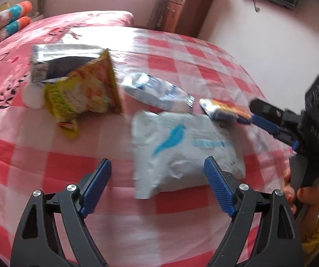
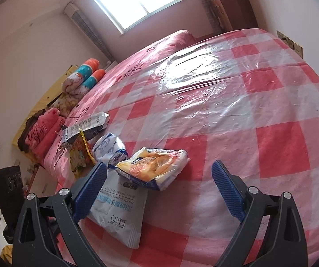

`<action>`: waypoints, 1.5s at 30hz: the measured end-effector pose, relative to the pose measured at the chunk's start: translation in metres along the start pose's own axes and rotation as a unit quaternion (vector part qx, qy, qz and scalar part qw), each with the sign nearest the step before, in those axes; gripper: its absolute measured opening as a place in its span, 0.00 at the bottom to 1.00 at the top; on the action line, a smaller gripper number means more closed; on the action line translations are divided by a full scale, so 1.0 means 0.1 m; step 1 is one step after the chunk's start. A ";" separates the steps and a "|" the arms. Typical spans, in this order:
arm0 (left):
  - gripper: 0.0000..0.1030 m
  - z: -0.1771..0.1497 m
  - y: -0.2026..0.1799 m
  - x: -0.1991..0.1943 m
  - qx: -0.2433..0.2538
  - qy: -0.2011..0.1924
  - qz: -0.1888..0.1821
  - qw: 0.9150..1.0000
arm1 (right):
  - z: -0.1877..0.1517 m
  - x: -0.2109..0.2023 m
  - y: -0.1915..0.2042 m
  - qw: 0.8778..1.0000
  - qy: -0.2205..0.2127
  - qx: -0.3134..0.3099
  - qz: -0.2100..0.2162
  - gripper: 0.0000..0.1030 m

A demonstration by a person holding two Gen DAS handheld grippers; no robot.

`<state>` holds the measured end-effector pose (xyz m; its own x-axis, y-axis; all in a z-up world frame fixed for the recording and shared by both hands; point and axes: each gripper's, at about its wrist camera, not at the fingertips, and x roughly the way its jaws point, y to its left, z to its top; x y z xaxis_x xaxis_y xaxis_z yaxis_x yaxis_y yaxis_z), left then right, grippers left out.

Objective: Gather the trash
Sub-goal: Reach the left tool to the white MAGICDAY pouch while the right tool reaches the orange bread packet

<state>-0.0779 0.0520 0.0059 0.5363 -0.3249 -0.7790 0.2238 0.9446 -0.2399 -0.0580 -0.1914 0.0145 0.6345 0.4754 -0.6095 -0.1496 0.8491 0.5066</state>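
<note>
Hovering over wrappers on the checked plastic sheet (image 1: 181,51).
Left gripper (image 1: 157,178) spread wide, empty, above white pouch (image 1: 181,151); right gripper (image 2: 157,191) likewise agape, empty, near orange snack packet (image 2: 155,166).

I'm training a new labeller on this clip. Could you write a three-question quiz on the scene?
1. True or false: the left gripper has its jaws shut on a wrapper.
2. What is drawn on the white pouch? A) blue bird B) red star C) green leaf
3. What pattern covers the sheet under the trash?

Key: 1 false, the jaws are open and hold nothing; 2 A; 3 red and white checks.
</note>
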 end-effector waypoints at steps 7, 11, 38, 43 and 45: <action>0.83 0.06 -0.17 0.12 0.025 -0.010 -0.005 1.000 | 0.00 0.08 -0.01 1.000 0.020 0.007 0.020 0.84; 0.83 0.14 -0.19 0.17 0.030 -0.021 -0.005 0.999 | -0.01 0.05 0.00 0.999 0.017 0.007 0.032 0.83; 0.83 0.63 -0.26 0.00 0.115 -0.062 0.006 0.991 | 0.09 0.04 -0.03 0.999 -0.002 -0.030 -0.042 0.84; 0.83 0.82 -0.30 0.25 0.138 -0.043 0.020 0.989 | 0.13 0.18 0.05 0.996 0.008 -0.058 -0.060 0.84; 0.83 0.88 -0.32 0.35 0.143 -0.035 0.020 0.989 | 0.12 0.23 0.06 0.996 0.016 -0.061 -0.059 0.86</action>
<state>0.0054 0.0061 0.0379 0.6020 -0.3000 -0.7400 0.4171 0.9084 -0.0288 -0.0352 -0.1781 0.0116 0.6283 0.3766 -0.6807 -0.1684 0.9201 0.3536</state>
